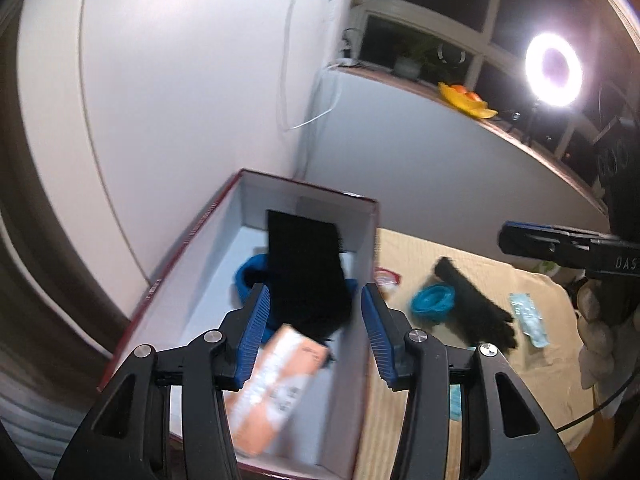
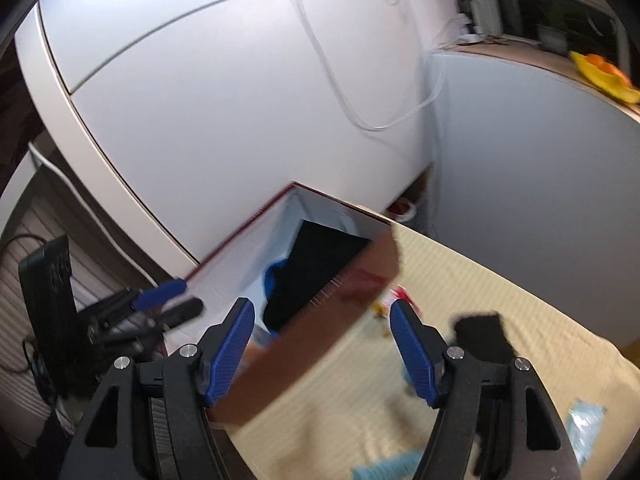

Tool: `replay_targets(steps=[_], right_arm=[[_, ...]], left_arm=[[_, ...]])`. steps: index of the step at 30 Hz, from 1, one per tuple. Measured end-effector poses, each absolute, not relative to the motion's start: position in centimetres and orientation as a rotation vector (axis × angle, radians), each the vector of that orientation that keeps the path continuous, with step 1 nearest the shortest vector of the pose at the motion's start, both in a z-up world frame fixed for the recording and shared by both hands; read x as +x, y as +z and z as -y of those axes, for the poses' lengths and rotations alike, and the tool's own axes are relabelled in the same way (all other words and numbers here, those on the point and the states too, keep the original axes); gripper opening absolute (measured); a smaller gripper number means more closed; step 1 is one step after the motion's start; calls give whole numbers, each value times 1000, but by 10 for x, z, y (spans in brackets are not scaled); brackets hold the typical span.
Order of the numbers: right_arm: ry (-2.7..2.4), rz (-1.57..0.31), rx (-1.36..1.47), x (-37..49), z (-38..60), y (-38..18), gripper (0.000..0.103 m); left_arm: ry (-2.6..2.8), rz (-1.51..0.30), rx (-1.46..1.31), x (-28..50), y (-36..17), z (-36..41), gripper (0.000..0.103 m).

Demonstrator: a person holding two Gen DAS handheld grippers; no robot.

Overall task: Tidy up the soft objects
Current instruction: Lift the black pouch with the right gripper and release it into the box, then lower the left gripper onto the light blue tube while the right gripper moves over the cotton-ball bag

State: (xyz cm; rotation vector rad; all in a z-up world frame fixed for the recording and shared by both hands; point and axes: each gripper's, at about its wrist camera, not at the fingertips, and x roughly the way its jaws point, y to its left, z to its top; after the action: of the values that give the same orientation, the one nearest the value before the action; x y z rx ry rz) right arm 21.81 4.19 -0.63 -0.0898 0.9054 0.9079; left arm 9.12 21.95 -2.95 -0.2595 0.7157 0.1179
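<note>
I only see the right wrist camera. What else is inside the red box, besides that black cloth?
Observer: An orange and white packet lies at the near end of the box.
Operator: Is the other gripper holding something?
Observer: No. The left gripper is open above the box, with nothing pressed between its pads.
Operator: What's still outside the box?
Observer: A blue ring lies right against a black glove.

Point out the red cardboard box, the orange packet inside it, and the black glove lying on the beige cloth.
Red cardboard box (image 1: 176, 264): left wrist view, left rim.
Orange packet (image 1: 276, 384): left wrist view, its middle.
Black glove (image 1: 476, 304): left wrist view, mid-length.
</note>
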Motion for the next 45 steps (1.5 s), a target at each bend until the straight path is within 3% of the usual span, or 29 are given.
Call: replay_targets(steps=[9,21,27,31,45], right_arm=[[764,-902,-4,208,80,-13,67],[630,-925,53,209,172,-34,67],[549,-971,36,213,198,-60,67],[474,-1015,-23,224,202,-83,67],[351,-1209,-76,273,196,-147,67]], left_arm=[[-18,-722,-258,90,-31,-162,47],[-139,-849,-200,105,-76,-89,47],[-165,-925,-153,118,-97,-68,47],[-192,-973,-94,127,-110,-51,55],[-214,-1067,70,156,-142,-14,55]])
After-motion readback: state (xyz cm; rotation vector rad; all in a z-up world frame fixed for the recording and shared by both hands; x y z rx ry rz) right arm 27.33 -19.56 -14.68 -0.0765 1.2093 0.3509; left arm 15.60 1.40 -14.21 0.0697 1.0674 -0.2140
